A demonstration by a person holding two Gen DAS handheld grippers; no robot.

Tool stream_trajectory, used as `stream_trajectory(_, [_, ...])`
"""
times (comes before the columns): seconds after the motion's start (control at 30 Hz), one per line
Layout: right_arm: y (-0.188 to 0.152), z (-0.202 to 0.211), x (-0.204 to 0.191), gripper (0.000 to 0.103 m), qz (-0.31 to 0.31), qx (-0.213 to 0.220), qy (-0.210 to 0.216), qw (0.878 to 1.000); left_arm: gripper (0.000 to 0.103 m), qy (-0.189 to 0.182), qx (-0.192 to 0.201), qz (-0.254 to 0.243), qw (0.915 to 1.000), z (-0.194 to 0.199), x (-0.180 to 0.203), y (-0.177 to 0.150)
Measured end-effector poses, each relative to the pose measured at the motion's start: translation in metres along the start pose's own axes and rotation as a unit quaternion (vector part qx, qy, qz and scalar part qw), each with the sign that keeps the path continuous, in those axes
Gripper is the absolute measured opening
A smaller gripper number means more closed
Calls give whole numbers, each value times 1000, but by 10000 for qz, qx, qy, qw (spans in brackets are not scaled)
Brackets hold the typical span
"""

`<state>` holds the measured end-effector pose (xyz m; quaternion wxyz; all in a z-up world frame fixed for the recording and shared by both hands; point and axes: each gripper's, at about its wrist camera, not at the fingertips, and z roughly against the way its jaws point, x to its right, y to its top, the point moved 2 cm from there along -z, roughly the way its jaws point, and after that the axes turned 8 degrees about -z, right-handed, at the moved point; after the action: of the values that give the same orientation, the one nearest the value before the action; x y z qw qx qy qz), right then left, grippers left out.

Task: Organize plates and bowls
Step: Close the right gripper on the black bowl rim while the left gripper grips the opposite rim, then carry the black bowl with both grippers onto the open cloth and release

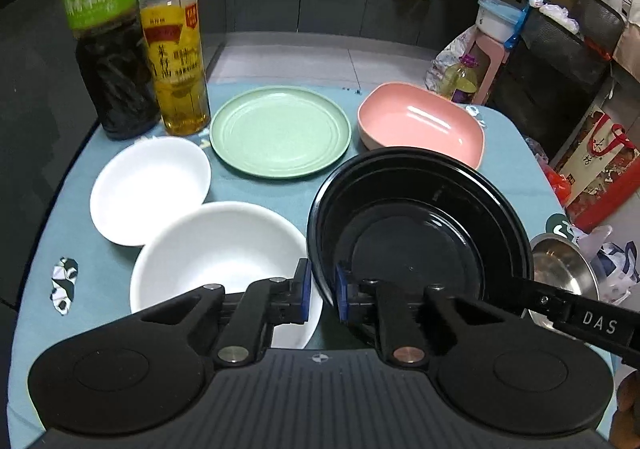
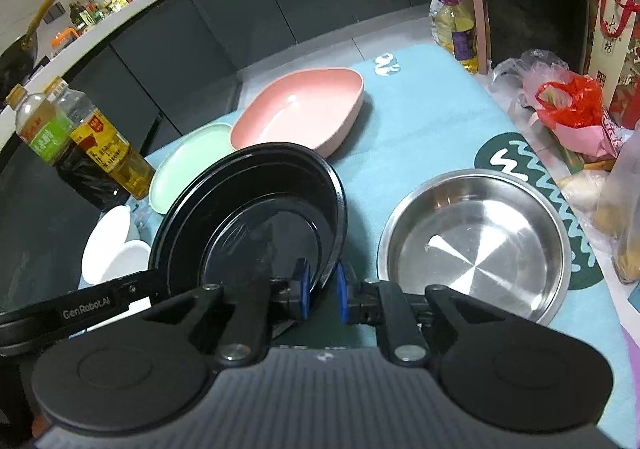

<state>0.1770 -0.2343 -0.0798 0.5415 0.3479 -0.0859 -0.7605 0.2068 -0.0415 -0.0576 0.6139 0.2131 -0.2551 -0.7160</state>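
1. While both grippers pinch the same dish, the left wrist view shows the left gripper (image 1: 323,291) clamped on the near-left rim of the black bowl (image 1: 420,225), blue pads on either side of the rim wall. The bowl lies ahead and to the right of the fingers, tilted, with its near-left edge up. The right gripper's arm comes in at the bowl's right side.
2. Same view, spread over the blue table mat (image 1: 256,189): large white bowl (image 1: 216,249) touching the left finger's side, small white bowl (image 1: 148,189) behind it, green plate (image 1: 280,131) and pink bowl (image 1: 420,121) farther off.
3. Right wrist view: right gripper (image 2: 322,291) is closed on the bowl's near-right rim; the bowl sits ahead and left of it. Steel bowl (image 2: 476,241) is just to the right, flat on the mat and empty.
4. Judgement: 2-handed carry, grips on opposite sides of the near rim. The steel bowl is the nearest nesting spot, on the right hand's side.
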Motion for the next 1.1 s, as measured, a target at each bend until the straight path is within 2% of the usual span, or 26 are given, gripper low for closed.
stream_trajectory(0.3, [-12, 17, 2, 9, 105, 54, 81, 9999, 12, -247, 138, -326, 9991, 20, 15, -12])
stream_trajectory(0.43, [-18, 21, 6, 9, 81, -12, 50, 10000, 12, -59, 104, -207, 9997, 18, 8, -13])
stream_trajectory(0.53, [-25, 22, 8, 9, 122, -71, 21, 9999, 13, 87, 276, -94, 9995, 19, 1, -9])
stream_trajectory(0.7, [-37, 23, 14, 9, 163, -174, 8, 9997, 24, 106, 537, -623, 9966, 13, 7, 8])
stream_trajectory(0.8, [-36, 24, 17, 9, 98, -159, -8, 9998, 25, 34, 512, -980, 9939, 3, 18, 15])
stream_trajectory(0.9, [-37, 24, 18, 9, 84, -155, -17, 9998, 25, 100, 260, -1220, 9921, -9, 27, 14])
stream_trajectory(1.1, [-40, 23, 23, 9, 67, -176, -28, 9998, 25, -184, -112, -1156, 9931, -11, 30, -5])
